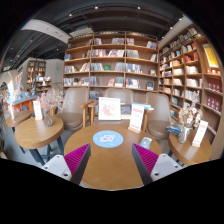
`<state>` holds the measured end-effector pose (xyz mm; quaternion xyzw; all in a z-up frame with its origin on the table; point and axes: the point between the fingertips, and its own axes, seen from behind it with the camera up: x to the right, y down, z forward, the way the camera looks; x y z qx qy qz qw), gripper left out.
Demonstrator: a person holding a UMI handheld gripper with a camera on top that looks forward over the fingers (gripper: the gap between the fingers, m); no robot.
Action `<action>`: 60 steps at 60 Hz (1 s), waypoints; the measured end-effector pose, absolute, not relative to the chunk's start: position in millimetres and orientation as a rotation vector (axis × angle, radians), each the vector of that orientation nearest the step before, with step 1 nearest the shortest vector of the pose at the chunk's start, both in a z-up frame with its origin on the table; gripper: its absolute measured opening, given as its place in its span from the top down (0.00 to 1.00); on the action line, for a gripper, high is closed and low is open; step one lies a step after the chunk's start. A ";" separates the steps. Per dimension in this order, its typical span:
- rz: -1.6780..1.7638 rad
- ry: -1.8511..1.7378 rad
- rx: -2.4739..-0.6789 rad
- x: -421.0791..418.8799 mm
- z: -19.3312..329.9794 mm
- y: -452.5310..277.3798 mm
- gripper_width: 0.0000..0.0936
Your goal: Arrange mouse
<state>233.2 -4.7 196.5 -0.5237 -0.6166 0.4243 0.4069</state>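
Tool (111,161) open over wooden table (100,160), blue disc (108,139) ahead, bookshelves (110,62) beyond

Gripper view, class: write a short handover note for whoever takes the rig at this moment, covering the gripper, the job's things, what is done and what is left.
Hand-held gripper: open, empty, held above the round wooden table.
Round blue mat: lies flat on that table, just ahead of the fingers, with nothing on it.
Mouse: not visible in this view.
Beyond the mat stand a white upright sign card and a smaller tilted white card; wooden bookshelves behind.
Done: nothing that shows.
Left: find the mouse, grasp it and arrange it, probably on the mat.
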 end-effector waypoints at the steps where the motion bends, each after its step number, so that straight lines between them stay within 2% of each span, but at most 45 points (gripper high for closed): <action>1: 1.066 -1.556 -1.323 233.3 195.6 -3.4 0.09; 36: 0.882 -1.453 -1.463 165.0 140.2 150.8 0.08; 60: 0.894 -1.505 -1.551 101.8 69.7 171.7 0.09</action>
